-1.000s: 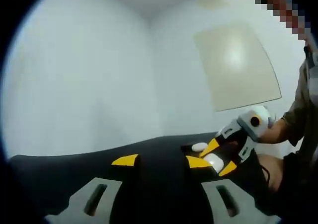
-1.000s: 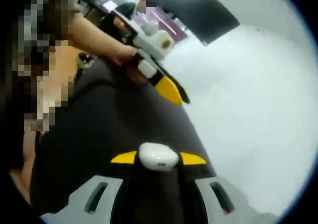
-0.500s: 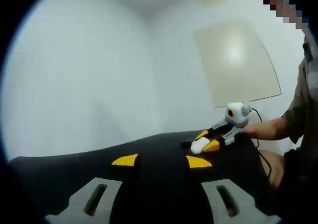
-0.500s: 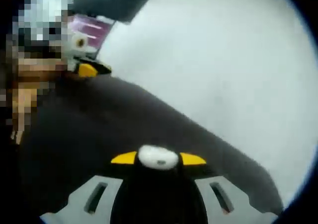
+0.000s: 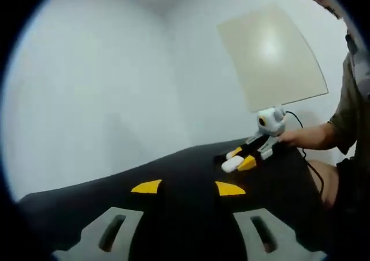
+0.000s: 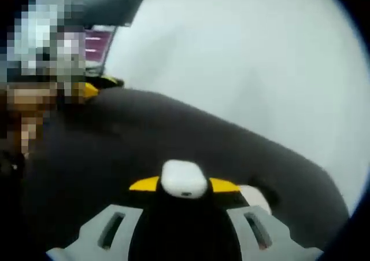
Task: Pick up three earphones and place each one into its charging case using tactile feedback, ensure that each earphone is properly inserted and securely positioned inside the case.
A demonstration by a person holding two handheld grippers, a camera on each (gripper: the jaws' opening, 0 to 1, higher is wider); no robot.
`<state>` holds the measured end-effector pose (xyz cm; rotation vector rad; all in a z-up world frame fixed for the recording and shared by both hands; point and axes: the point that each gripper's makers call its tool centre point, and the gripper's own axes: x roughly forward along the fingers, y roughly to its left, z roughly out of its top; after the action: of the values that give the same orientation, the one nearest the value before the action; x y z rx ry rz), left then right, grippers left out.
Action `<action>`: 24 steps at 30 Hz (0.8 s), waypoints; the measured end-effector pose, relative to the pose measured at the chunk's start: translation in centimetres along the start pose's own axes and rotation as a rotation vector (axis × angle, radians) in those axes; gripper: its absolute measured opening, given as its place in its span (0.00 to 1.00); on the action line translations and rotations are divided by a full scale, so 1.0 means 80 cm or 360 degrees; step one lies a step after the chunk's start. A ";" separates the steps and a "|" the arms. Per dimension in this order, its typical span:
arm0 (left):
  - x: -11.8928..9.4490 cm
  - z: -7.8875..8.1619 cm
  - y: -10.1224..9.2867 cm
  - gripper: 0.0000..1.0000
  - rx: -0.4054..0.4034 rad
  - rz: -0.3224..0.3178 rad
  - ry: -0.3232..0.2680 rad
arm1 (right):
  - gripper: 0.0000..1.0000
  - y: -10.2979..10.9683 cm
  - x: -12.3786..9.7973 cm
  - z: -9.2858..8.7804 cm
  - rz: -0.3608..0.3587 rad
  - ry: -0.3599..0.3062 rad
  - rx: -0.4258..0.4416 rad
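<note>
A black table spreads under both grippers, with a pale wall behind it. The left gripper view adds a beige panel on that wall and a person's hand holding the right gripper out over the table. The left gripper has its yellow-tipped jaws spread wide with nothing between them. In the right gripper view the right gripper is clamped on a white charging case, whose long axis runs crosswise from jaw tip to jaw tip. Only that view shows a small white object lying on the table just beside the right-hand jaw; what it is cannot be told.
</note>
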<state>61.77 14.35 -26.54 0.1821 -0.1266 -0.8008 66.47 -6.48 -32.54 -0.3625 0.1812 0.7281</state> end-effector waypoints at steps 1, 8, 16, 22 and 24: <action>0.000 -0.001 0.000 0.31 0.0008 0.0004 0.0005 | 0.32 0.001 0.000 0.000 0.0003 -0.0002 0.0007; 0.002 -0.006 0.003 0.29 0.0046 0.0029 0.0039 | 0.32 0.003 0.002 -0.001 0.0018 -0.0011 0.0058; 0.004 -0.009 0.004 0.29 0.0070 0.0030 0.0063 | 0.40 -0.006 -0.013 0.040 0.0024 -0.0282 0.0225; 0.009 -0.009 0.003 0.29 0.0021 0.0022 0.0060 | 0.33 -0.006 -0.028 0.084 0.0144 -0.0551 0.0523; 0.013 -0.013 0.004 0.29 0.0022 0.0037 0.0078 | 0.31 0.001 -0.025 0.091 0.0220 -0.0572 0.0617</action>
<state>62.89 13.88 -27.42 0.2125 -0.0880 -0.7721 65.23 -4.87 -25.26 0.1537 0.0046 0.8617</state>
